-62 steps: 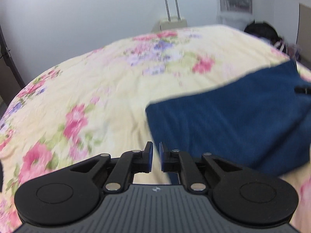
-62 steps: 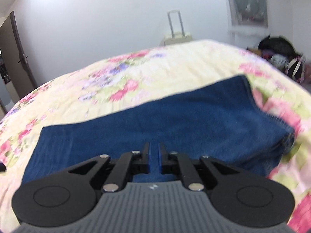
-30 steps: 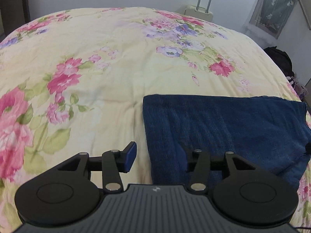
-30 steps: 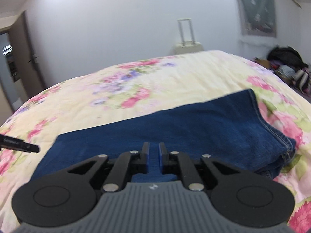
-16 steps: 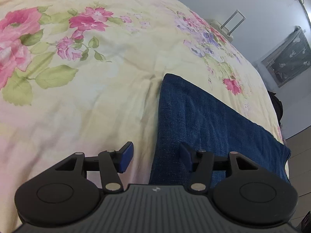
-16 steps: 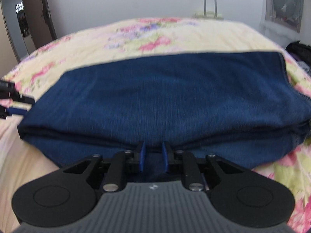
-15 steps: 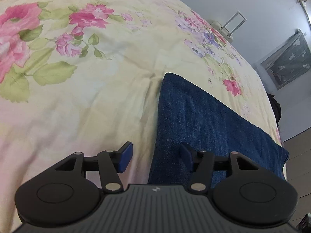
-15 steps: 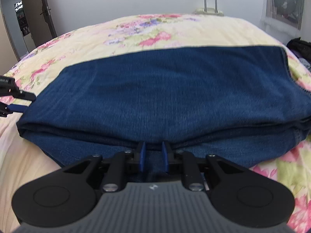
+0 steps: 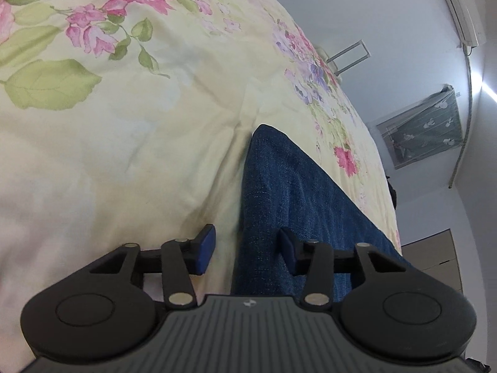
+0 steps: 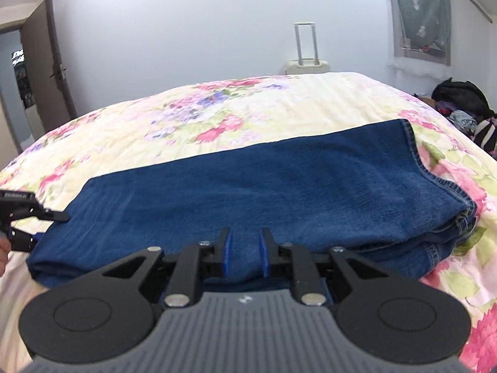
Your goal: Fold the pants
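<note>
Folded blue denim pants [image 10: 264,186] on floral quilt [image 9: 108,124], left gripper [image 9: 245,248] spread astride fold edge, right gripper [image 10: 244,253] slightly parted over the denim at lower centre.

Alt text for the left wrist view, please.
The open left gripper straddles the left edge of folded dark blue denim pants lying on a cream floral bedspread, one finger over the bedspread, the other over denim. A white wall rises behind.
</note>
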Motion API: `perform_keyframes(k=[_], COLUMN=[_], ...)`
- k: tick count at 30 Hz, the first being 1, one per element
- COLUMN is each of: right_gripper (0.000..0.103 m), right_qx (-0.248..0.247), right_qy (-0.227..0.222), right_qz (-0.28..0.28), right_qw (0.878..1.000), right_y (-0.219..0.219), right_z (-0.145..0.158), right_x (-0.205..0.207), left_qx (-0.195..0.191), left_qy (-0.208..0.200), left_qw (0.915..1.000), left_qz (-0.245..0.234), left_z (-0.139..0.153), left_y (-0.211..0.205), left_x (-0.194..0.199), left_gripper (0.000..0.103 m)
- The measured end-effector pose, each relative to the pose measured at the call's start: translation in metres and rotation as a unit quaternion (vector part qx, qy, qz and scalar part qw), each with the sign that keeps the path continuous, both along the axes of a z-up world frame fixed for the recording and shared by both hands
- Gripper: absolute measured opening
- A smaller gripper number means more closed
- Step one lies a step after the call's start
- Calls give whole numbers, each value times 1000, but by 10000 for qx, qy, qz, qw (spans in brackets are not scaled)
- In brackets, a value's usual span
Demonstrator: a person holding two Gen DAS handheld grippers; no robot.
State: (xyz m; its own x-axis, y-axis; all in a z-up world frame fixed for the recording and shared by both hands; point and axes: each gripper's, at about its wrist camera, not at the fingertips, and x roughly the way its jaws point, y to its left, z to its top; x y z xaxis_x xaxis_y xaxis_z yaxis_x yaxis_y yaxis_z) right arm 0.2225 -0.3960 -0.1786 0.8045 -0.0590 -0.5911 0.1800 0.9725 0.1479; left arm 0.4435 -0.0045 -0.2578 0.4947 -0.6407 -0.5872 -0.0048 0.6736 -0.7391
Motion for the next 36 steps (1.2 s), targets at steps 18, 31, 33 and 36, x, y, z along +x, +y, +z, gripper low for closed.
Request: perform_keyframes(k=[18,31,33,36], right_gripper=[13,16,16,16], right_qx=[-30,141,77,309], right_qy=[420,689,756,737], right_qz=[186,-286,-354,-431], right_qw=[9989,9971,9965,9959], right_y=[-11,-118,-133,-159], right_z=[-11,35,33,33], right_x=[24,-24,-34,-51], left_qx=[681,1579,1609,1779], left_qy=[-1023,-2163,-2415,-2836], left_qw=[9924,9587,9503,9310], left_qz=[-109,-961,-1125,-1453], left_z=[119,283,300,324], left_y=[-45,-218,-257,-322], left_x=[-14,-55,-58,-71], left_gripper=[8,3,0,0])
